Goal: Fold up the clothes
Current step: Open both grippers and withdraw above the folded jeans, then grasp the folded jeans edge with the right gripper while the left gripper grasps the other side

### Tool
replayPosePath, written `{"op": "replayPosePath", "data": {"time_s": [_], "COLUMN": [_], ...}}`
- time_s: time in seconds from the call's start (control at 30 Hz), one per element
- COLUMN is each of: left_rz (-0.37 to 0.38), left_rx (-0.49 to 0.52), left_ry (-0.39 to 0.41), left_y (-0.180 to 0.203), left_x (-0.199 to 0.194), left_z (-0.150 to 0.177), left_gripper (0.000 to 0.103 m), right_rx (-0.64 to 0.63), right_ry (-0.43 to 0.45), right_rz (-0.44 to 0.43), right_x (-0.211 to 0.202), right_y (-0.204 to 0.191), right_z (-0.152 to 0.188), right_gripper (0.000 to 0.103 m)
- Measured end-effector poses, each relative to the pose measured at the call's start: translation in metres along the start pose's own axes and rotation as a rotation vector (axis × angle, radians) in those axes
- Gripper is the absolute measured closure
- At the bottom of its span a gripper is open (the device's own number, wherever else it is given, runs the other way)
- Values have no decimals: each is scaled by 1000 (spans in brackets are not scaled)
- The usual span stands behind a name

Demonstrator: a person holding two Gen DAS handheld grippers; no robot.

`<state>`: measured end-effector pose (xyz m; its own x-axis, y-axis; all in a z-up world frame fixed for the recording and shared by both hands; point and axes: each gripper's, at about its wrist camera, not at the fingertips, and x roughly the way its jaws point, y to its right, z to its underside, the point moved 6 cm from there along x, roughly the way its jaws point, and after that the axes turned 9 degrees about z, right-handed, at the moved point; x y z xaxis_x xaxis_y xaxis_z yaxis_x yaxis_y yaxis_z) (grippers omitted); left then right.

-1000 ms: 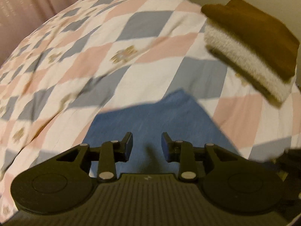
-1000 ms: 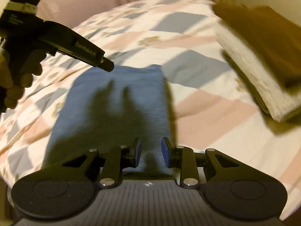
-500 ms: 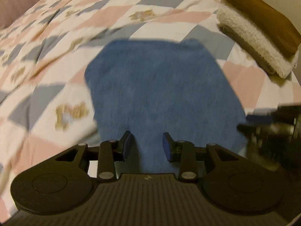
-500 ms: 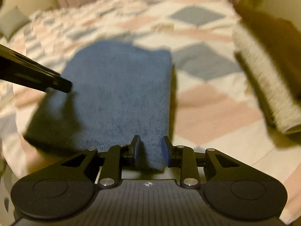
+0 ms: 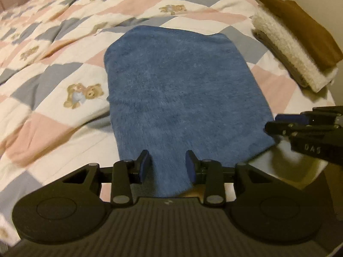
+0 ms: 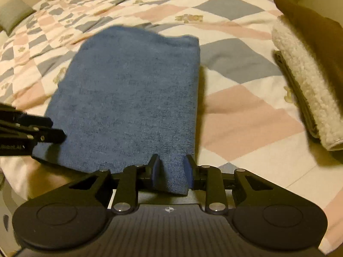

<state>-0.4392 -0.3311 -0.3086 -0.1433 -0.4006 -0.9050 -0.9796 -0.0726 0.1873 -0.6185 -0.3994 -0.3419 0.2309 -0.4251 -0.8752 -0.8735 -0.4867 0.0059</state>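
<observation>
Right now we see a folded blue fluffy towel lying flat on a quilt with pink, grey and white squares and little teddy bears. Everything else sits around that towel.

Our left gripper is at the towel's near edge, by its left corner. Its jaws are opening. A strip of the towel's edge runs up between them, and we see small gaps beside the blue pads, so they do not squeeze it.

Our right gripper is at the towel's near edge too, at its right corner. Its jaws stand only a little apart, and the towel's corner fills the space between them. The pads press on the cloth from both sides.

Off to the right of the towel, well apart from it, lies a stack of folded things: a brown cloth on top of a cream woolly blanket.
</observation>
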Motion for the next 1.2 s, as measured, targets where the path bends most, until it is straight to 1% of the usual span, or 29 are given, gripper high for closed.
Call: {"op": "replayPosePath", "data": {"time_s": [0.03, 0.1, 0.17, 0.27, 0.4, 0.47, 0.57, 0.63, 0.7, 0.8, 0.97, 1.07, 1.17, 1.2], "left_rz": [-11, -41, -65, -84, -98, -113, -137, -140, -141, -142, -146, -145, -121, -101], "left_rx": [-23, -62, -86, -101, -104, -97, -84, -78, -70, -61, -45, -36, -46, -64], "left_ry": [-17, -39, -42, -31, -5, 10, 34, 47, 58, 60, 54, 51, 46, 46], "left_y": [1, 5, 10, 20, 34, 40, 48, 53, 58, 64, 72, 73, 65, 60], "left_x": [-8, -25, -44, -73, -107, -121, -140, -150, -157, -161, -161, -158, -148, -144], "left_z": [2, 7, 13, 19, 24, 26, 26, 26, 25, 23, 19, 17, 16, 15], "left_gripper": [65, 54, 48, 39, 35, 33, 27, 26, 25, 25, 25, 21, 19, 18], "right_rx": [13, 44, 54, 73, 101, 95, 80, 73, 67, 57, 63, 75, 96, 106], "right_ry": [0, 9, 0, -24, -56, -64, -58, -47, -38, -21, -19, -25, -37, -42], "right_rz": [-10, -44, -61, -83, -109, -110, -103, -101, -102, -104, -110, -114, -124, -132], "right_x": [-6, -27, -44, -68, -96, -107, -123, -134, -146, -158, -165, -164, -160, -157], "right_y": [2, 6, 9, 12, 17, 15, 13, 12, 11, 10, 14, 19, 25, 28], "right_z": [-4, -10, -13, -9, 0, 3, 4, 5, 4, 4, 6, 8, 9, 10], "right_gripper": [73, 73, 65, 64, 58, 56, 49, 46, 41, 36, 36, 36, 36, 35]}}
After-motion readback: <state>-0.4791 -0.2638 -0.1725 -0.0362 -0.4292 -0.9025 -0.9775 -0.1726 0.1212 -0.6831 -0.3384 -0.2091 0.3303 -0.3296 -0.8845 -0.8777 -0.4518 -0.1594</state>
